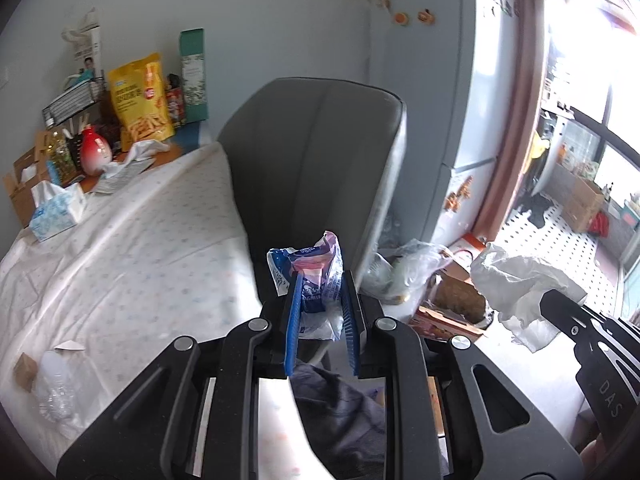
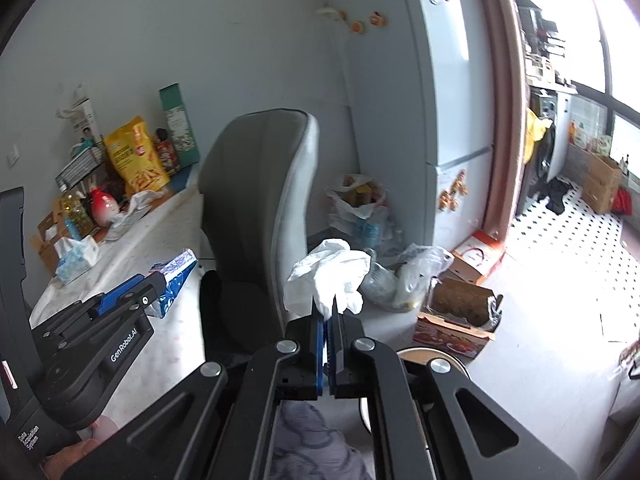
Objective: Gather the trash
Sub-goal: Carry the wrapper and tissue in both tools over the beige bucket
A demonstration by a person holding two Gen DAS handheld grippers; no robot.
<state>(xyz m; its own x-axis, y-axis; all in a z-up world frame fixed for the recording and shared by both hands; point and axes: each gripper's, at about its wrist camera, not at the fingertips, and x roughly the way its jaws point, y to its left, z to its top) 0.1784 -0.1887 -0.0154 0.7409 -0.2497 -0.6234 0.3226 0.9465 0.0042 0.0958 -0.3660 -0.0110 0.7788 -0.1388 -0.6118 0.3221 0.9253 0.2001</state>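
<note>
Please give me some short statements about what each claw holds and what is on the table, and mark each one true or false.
1. The left claw holds a blue and pink wrapper. True.
2. The right claw is open and holds nothing. False: it is shut on a crumpled white tissue.
3. A tissue box sits on the table. True.
4. The yellow snack bag lies on the floor. False: it stands at the table's far end.
5. The chair is red. False: it is grey.
</note>
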